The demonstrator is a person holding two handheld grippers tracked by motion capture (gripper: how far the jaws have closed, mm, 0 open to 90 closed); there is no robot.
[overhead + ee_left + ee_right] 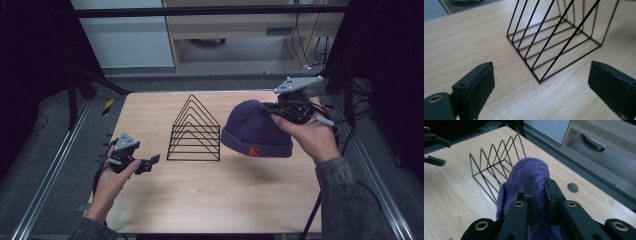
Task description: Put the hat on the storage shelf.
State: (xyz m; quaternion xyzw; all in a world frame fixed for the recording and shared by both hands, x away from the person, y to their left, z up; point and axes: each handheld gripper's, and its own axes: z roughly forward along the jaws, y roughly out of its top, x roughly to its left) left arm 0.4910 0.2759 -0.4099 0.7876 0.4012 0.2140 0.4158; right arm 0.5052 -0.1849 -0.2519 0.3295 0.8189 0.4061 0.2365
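The right gripper (540, 187) was clamped on a purple knit hat (530, 170); in the right gripper view its 2 black jaws pinched a fold of the ribbed knit between them, with the rest of the hat bulging above and hanging down to the left of the jaws. In the high view the right gripper (272, 111) met the hat (257, 127) at its upper right side, and the hat hung off the wooden table (210, 190), its cuff lowest and showing a small red letter K toward the camera. The person's right hand (312, 135) wrapped the gripper's body from the right, with the grey plate on top.

Just to the left of the hat stood a black wire rack (194, 131) made of several triangular frames set one behind another on a flat wire base. It stood upright near the middle of the table, close beside the hat; whether they touched I could not tell.

The left gripper (150, 164) was held by the left hand (112, 177) over the table's left part, pointing toward the rack. Its jaws stood wide apart with nothing between them; in the left gripper view the near corner of the rack (554, 42) lay ahead of them, well clear of both pads.
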